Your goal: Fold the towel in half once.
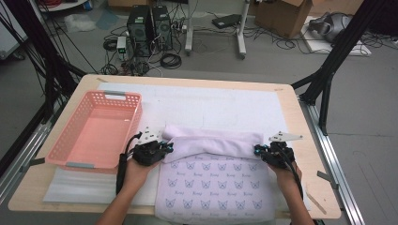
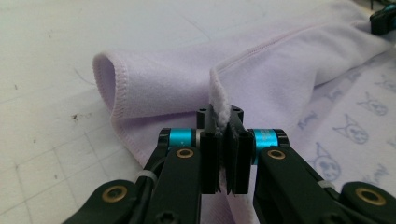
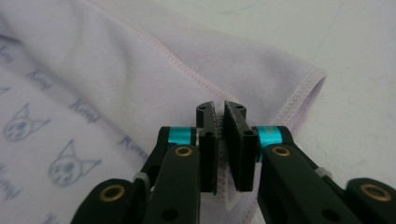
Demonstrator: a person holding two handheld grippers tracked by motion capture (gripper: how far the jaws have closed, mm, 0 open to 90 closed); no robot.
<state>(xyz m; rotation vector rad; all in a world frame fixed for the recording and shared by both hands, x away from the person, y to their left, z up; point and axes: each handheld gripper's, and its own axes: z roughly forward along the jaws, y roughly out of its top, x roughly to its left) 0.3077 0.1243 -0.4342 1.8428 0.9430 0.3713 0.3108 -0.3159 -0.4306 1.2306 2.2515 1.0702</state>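
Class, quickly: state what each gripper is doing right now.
Left gripper: closed on the hem of the lilac cat-print towel.
Right gripper: closed on the same towel's hem.

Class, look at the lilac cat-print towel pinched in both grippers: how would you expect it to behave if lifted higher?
Probably floppy: the towel already bends softly over itself in a rolled fold. Likely light, since the left gripper and right gripper each pinch just a thin hem. It would likely sag between them.

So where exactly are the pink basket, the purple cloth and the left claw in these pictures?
pink basket (image 1: 123, 98): high view, on its far rim, at the table's left.
purple cloth (image 1: 213, 185): high view, on the flat printed part near the person.
left claw (image 2: 224, 140): left gripper view, between its tips, pinching the cloth's hem.
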